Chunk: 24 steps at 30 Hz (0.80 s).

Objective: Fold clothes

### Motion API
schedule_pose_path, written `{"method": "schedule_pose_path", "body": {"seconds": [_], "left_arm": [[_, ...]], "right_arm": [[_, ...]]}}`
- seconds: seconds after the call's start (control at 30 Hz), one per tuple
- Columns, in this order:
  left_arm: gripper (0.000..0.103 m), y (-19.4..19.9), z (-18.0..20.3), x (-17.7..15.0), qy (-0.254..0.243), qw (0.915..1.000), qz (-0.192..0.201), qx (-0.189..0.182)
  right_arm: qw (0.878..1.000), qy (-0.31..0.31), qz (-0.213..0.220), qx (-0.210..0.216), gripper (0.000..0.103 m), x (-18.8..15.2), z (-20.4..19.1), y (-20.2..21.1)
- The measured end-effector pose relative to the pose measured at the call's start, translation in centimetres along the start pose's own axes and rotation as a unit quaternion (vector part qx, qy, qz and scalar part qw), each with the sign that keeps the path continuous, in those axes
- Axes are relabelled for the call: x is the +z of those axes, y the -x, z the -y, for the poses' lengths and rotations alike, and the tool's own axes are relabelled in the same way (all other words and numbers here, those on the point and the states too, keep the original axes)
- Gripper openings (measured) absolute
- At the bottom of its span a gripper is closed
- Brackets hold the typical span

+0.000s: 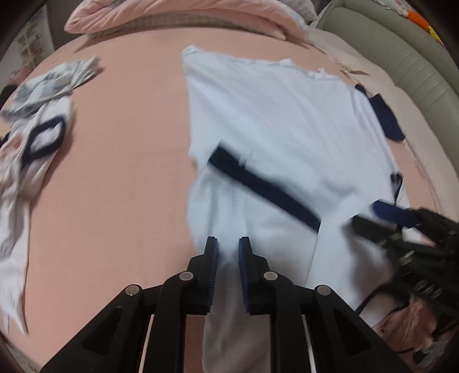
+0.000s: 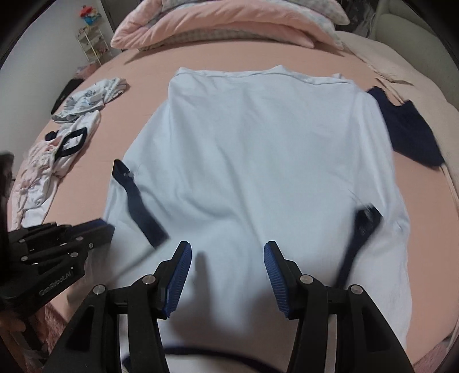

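Two tools: left tool point(image 1: 227, 244) nearly closed, pinching white shirt point(image 1: 272, 120); right tool point(image 2: 227, 249) wide open above it.

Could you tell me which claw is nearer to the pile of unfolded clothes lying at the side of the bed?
Left. The left claw grips the white shirt on the side facing the pile of clothes. The right claw hangs open over the shirt's middle, farther from it.

Pink bed point(image 2: 149, 120) bears a pale shirt point(image 2: 252, 160), clothes pile point(image 2: 68, 134), folded duvet point(image 2: 218, 25).
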<state>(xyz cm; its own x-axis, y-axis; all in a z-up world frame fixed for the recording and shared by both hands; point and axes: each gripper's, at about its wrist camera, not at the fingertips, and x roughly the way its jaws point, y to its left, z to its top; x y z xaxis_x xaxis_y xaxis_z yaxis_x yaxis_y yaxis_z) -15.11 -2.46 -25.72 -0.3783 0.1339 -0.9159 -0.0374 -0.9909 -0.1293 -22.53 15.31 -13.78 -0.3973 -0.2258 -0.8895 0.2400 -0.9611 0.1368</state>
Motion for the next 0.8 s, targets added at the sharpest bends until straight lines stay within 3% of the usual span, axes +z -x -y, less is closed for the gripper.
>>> {"method": "schedule_pose_path", "body": {"seconds": [0.23, 0.33, 0.47, 0.6, 0.7, 0.8], "left_arm": [[0.017, 1.6, -1.3, -2.6, 0.038, 0.9989, 0.004, -0.028], [0.017, 0.7, -0.7, -3.4, 0.022, 0.9996, -0.012, -0.013], [0.018, 1.4, -0.7, -4.2, 0.029, 0.9995, -0.014, -0.004], [0.017, 3.6, -1.4, -4.8, 0.067, 0.9963, 0.008, -0.052], [0.018, 4.4, 0.2, -5.3, 0.049, 0.9934, 0.018, -0.103], [0.018, 2.5, 2.3, -5.6, 0.024, 0.9960, -0.020, -0.084]], "right_arm": [[0.999, -0.044, 0.016, 0.006, 0.052, -2.4, 4.2, 3.5], [0.998, -0.056, 0.013, -0.016, 0.052, -2.9, 6.2, 3.4], [0.996, -0.055, -0.041, -0.051, 0.052, -4.5, 7.9, 0.5], [0.997, -0.072, -0.016, -0.030, 0.052, -6.1, 8.8, 2.0], [0.997, -0.068, 0.009, -0.032, 0.052, -6.6, 9.2, 3.5], [0.996, -0.066, -0.027, -0.047, 0.052, -7.3, 10.0, 2.2]]}}
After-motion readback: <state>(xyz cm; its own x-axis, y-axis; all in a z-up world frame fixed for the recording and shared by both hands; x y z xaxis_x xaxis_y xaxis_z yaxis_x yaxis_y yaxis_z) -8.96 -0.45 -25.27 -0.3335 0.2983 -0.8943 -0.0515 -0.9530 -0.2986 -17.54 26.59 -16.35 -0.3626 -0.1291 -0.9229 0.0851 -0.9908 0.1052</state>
